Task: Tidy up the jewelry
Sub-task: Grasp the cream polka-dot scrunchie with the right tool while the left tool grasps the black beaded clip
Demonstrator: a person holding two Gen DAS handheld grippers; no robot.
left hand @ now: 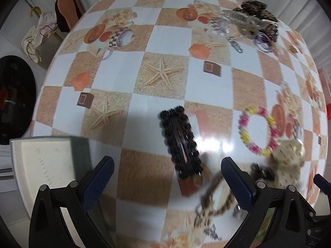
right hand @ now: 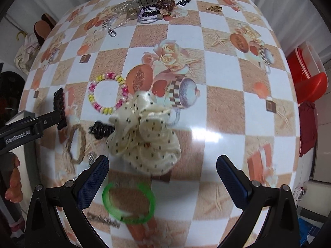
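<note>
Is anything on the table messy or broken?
Nothing looks broken. The jewelry is just scattered: a tangled heap of hair clips and bands at the far edge, and loose pieces near the grippers, like the beaded bracelet, cream dotted scrunchie and green bangle.

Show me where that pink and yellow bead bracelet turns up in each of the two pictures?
Left wrist view: the bracelet lies right of centre, just right of the black hair clip.
Right wrist view: the bracelet lies left of centre, above the cream scrunchie.
Shared landmark: the cream scrunchie touches the bracelet's near edge in both views.
</note>
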